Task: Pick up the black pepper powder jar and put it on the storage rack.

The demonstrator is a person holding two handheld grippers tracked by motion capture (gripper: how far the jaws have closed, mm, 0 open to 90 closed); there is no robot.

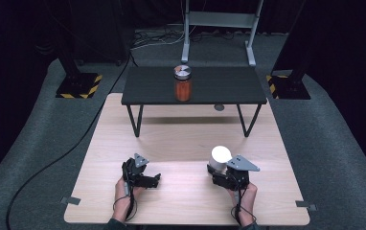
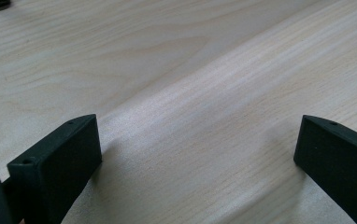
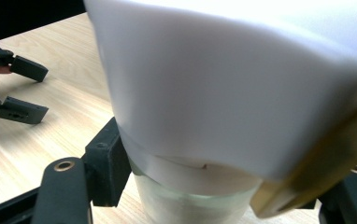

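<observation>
A dark room surrounds a pale wooden table [image 1: 181,143] standing on grey carpet, with black stands on yellow-striped bases at both far corners and a cable trailing across the floor on the left. Across the far part of the table stands a low black shelf [image 1: 147,86] on thin legs, and on it, near the middle, an orange jar with a silver lid [image 1: 182,83].

The person's hands come in from the near edge. The right gripper [image 1: 222,168] is pinching a white-capped jar [image 1: 219,159] low on its body, close to the near right part of the table; the jar stands well apart from the shelf and from the right edge. The left gripper [image 1: 153,179] rests low over the near left part, jaws spread with nothing between them. A broad stretch of bare wood lies open between the two grippers and the shelf legs, and more between the grippers themselves.

The right gripper view shows what the high view cannot: the jar's [image 3: 214,116] white cap looms large, clear glass shows beneath it, and the black jaw presses the glass at the left. The left gripper [image 3: 24,91] appears far off at that view's left edge. The left gripper view [image 2: 195,154] shows bare wood grain between its wide-set jaws.
</observation>
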